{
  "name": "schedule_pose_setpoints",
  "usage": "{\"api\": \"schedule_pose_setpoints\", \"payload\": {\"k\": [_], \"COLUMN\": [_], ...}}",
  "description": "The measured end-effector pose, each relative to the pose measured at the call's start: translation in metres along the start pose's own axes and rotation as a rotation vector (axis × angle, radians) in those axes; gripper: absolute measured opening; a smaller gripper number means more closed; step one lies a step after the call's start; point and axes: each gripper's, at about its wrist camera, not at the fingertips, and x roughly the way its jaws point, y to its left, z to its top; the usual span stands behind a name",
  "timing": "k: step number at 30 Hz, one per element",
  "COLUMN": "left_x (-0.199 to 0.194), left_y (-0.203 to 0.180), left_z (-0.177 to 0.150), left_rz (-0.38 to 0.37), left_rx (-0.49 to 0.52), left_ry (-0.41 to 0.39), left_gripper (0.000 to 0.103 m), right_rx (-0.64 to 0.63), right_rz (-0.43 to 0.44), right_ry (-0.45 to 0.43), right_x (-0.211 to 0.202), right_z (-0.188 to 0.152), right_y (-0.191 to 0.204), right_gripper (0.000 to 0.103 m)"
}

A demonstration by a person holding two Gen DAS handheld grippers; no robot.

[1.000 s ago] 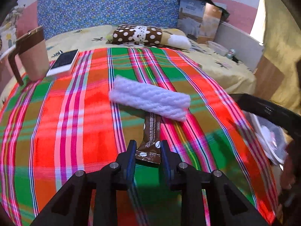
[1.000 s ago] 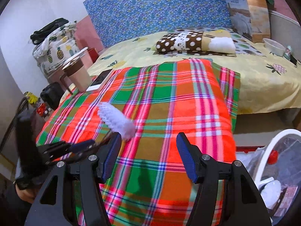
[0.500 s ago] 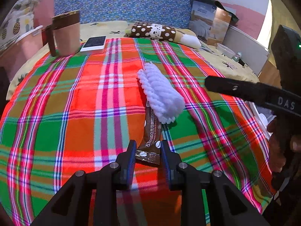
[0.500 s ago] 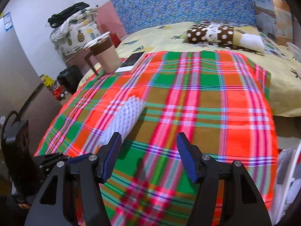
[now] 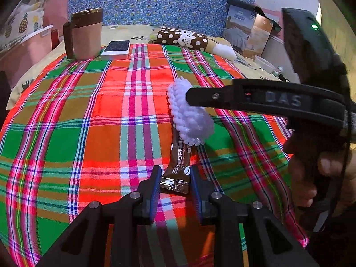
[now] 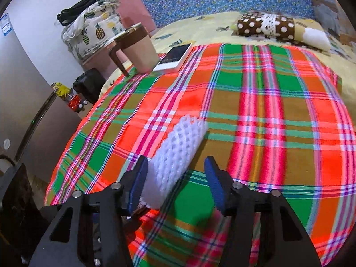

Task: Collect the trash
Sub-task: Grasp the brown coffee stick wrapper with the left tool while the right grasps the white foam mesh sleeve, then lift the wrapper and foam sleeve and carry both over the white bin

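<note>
A brown coffee sachet (image 5: 178, 166) lies along the plaid cloth (image 5: 89, 111), and my left gripper (image 5: 175, 173) is shut on its near end. The sachet's far end disappears under a white foam net sleeve (image 5: 189, 115). My right gripper (image 6: 175, 164) reaches in from the right and straddles the near end of the foam net (image 6: 178, 151). Its jaws are closing: the left pad (image 6: 139, 178) is at the net's edge, while the right pad (image 6: 213, 182) stands apart from it. A hand (image 5: 311, 178) grips the right tool.
At the cloth's far left stand a beige mug with a brown handle (image 5: 84, 35) and a white phone (image 5: 116, 47). A polka-dot pillow (image 5: 184, 39) and a cardboard box (image 5: 249, 29) lie beyond on the yellow bedsheet. Bags sit off the bed's left side (image 6: 89, 86).
My right gripper has come in over the foam net, which now sits between its narrower jaws. My left gripper has swung sideways with the sachet still in it.
</note>
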Motion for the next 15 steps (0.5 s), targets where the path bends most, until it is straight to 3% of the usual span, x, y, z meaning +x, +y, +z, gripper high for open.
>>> {"api": "schedule_pose_setpoints", "payload": {"k": [2, 7, 15], "left_x": [-0.001, -0.001, -0.003], "left_y": [0.001, 0.001, 0.000], "left_z": [-0.001, -0.002, -0.002], "left_rz": [-0.002, -0.002, 0.012], "left_rx": [0.000, 0.001, -0.009], "left_ry": [-0.002, -0.004, -0.008], "left_gripper": [0.026, 0.026, 0.026], "right_rx": [0.005, -0.017, -0.015], "right_rz": [0.017, 0.005, -0.033], "right_ry": [0.018, 0.021, -0.010], "right_x": [0.004, 0.002, -0.014], "right_z": [0.000, -0.001, 0.000], "right_y": [0.002, 0.006, -0.006], "right_gripper": [0.044, 0.016, 0.013]}}
